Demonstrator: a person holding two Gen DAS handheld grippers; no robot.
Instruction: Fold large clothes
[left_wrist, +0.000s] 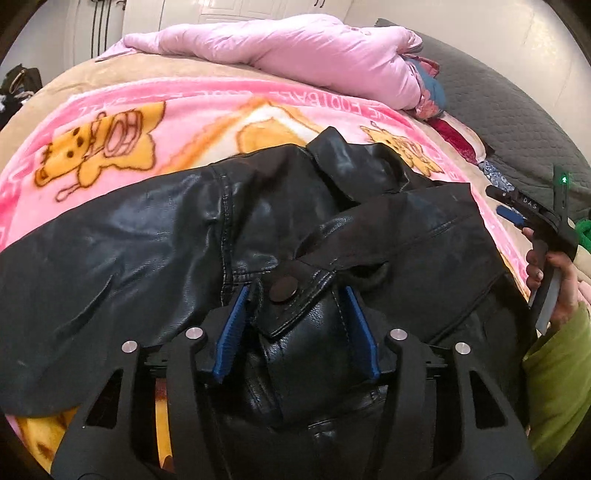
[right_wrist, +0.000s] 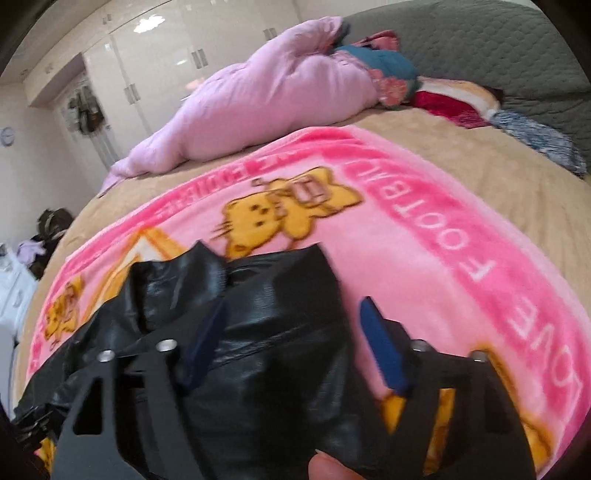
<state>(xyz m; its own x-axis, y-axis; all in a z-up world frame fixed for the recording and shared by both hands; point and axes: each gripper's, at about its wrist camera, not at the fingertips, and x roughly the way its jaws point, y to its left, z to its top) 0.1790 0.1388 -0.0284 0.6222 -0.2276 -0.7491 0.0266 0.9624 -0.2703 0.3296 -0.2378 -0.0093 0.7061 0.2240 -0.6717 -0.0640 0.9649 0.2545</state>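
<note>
Half-blurred right claw (right_wrist: 295, 332) over jacket (right_wrist: 258, 314)

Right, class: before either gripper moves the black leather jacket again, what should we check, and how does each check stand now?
1. Left gripper lined up on the jacket: ok, its open fingers straddle the buttoned cuff.
2. Left grip closed: not ok.
3. Right gripper holding leather: not ok, open above the black leather jacket.
4. Jacket flat on the pink blanket: not ok, collar and sleeve bunched.
5. Lilac duvet clear of the jacket: ok.
6. Right view sharp: not ok, blurred.
</note>
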